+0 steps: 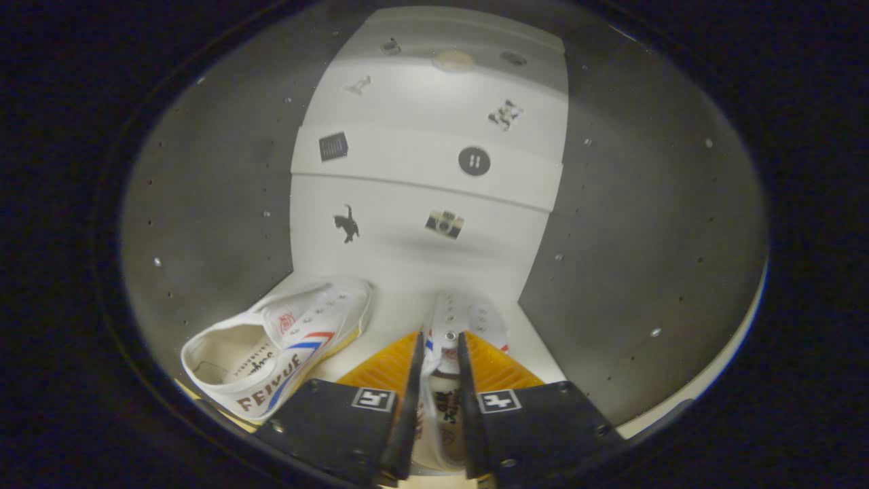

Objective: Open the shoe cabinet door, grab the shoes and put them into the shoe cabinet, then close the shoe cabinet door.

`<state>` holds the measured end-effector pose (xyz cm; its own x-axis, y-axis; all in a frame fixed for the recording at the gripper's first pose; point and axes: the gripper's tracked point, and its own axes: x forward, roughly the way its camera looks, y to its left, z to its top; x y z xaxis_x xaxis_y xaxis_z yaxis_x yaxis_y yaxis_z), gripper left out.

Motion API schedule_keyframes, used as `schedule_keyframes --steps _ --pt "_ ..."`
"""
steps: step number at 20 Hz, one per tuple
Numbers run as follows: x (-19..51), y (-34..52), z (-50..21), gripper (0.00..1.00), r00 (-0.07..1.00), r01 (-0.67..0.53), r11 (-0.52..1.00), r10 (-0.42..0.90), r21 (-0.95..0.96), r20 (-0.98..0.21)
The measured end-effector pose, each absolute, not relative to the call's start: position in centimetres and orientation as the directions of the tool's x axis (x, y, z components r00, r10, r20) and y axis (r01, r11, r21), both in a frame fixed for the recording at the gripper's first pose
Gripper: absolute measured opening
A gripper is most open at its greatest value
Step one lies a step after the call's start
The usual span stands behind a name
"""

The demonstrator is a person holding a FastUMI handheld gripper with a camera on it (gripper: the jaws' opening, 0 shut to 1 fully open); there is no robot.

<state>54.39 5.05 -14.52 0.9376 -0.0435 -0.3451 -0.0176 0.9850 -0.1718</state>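
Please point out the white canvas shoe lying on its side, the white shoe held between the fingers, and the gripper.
white canvas shoe lying on its side (pixel 278 356): gripper view, striped side panel.
white shoe held between the fingers (pixel 449 322): gripper view, laced upper.
gripper (pixel 440 370): gripper view, midway between fingertips.

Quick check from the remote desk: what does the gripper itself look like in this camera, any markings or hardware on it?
The gripper has two flat, thin fingers running forward from broad dark blocks. Each block carries a small square black-and-white marker near its inner edge, plus visible screws. No cables or sleeve are seen.

Camera rides on hand-held gripper (pixel 438 356), looks forward along fingers, close into shoe cabinet (pixel 421 163) interior.
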Motion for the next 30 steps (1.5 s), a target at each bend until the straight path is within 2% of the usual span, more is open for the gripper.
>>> schedule_keyframes --steps 3,6,7,11,17,26,30 --pt "51.2 5.5 -10.7 0.71 0.965 -0.02 0.974 -0.04 -0.224 -0.259" --pt "46.5 6.0 -7.2 0.96 0.98 -0.02 0.966 -0.032 -0.259 -0.196" --pt "44.6 5.9 -6.0 0.98 0.984 -0.007 0.968 -0.039 -0.252 -0.176" --pt "37.0 6.3 -1.2 0.99 0.991 -0.023 0.983 -0.002 -0.182 -0.137" --pt "24.8 4.3 7.2 0.99 1.0 0.014 0.97 -0.017 -0.243 -0.011" --pt "9.1 -1.9 12.4 0.99 0.99 -0.124 0.989 0.118 -0.078 -0.074" --pt "4.0 -9.7 14.4 1.0 1.0 -0.03 0.994 0.03 -0.106 0.003"
